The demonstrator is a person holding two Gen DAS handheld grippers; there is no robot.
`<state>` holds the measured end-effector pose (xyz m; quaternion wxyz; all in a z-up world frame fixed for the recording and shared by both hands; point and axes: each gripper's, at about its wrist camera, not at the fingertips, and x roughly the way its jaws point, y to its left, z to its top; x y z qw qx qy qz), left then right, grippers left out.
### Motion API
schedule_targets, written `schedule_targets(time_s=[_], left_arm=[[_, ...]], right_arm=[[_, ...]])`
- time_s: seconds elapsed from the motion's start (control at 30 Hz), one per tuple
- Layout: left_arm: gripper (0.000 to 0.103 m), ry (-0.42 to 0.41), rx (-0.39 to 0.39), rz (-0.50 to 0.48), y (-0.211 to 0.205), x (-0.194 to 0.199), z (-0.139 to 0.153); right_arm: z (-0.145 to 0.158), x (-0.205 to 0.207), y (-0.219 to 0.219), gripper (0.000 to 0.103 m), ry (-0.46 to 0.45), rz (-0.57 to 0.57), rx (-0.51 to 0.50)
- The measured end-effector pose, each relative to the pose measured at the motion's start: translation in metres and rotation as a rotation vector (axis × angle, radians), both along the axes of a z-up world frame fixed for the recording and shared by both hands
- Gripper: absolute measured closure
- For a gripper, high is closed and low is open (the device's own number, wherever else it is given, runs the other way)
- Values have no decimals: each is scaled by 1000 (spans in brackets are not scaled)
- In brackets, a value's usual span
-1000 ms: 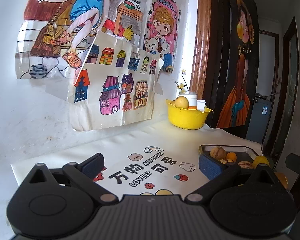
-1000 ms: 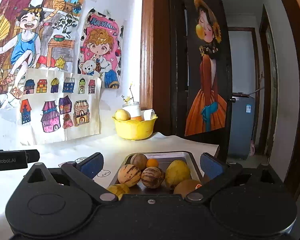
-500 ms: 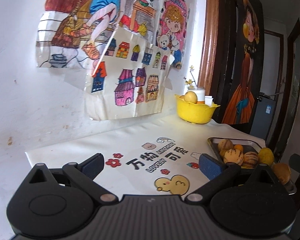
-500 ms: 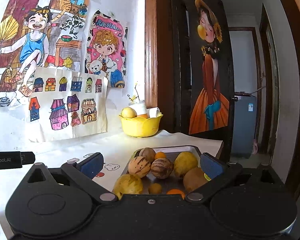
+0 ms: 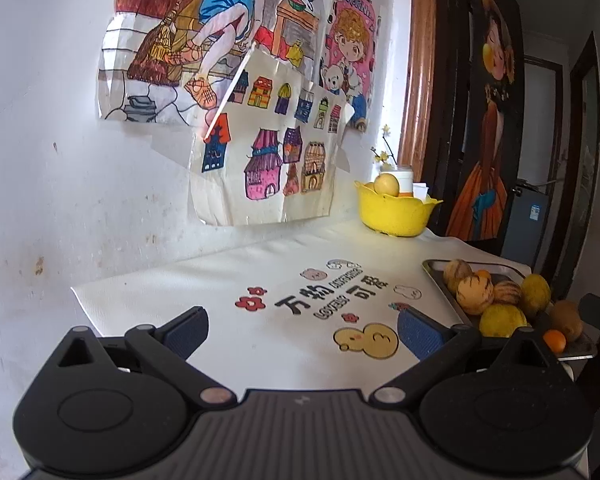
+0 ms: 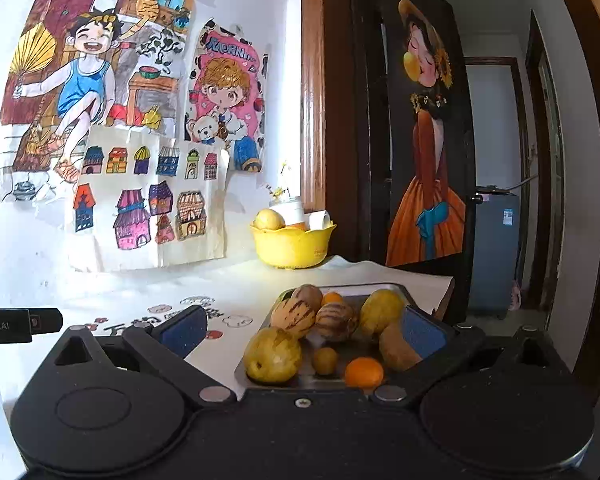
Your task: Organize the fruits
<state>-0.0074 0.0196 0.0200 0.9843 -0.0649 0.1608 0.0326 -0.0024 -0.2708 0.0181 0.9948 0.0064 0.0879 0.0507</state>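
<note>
Left wrist: printed tablecloth [image 5: 228, 280], drawings [image 5: 260, 152], doorway [image 5: 540, 140]

The bowl [image 6: 294, 246] is bright yellow, holding a pale yellow fruit [image 6: 269, 219]. On the silvery tray [image 6: 384, 290] lie tan melons with dark stripes [image 6: 294, 316], a yellow-green fruit [image 6: 273, 355] and a small orange one [image 6: 364, 372]. The white cloth [image 5: 228, 292] bears black lettering, red flowers (and a yellow duck [image 5: 366, 342]).
</note>
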Motion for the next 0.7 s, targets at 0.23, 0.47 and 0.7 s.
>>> schedule_targets(time_s=[0.23, 0.47, 0.7], left_arm=[[0, 1, 24, -5, 2, -9, -7], [0, 25, 52, 6, 2, -12, -14], [0, 37, 55, -3, 3, -13, -20]], right_arm=[[-14, -6, 5, 0, 24, 24, -12], [-21, -8, 11, 0, 42, 50, -14], [-25, -7, 17, 0, 62, 74, -33]])
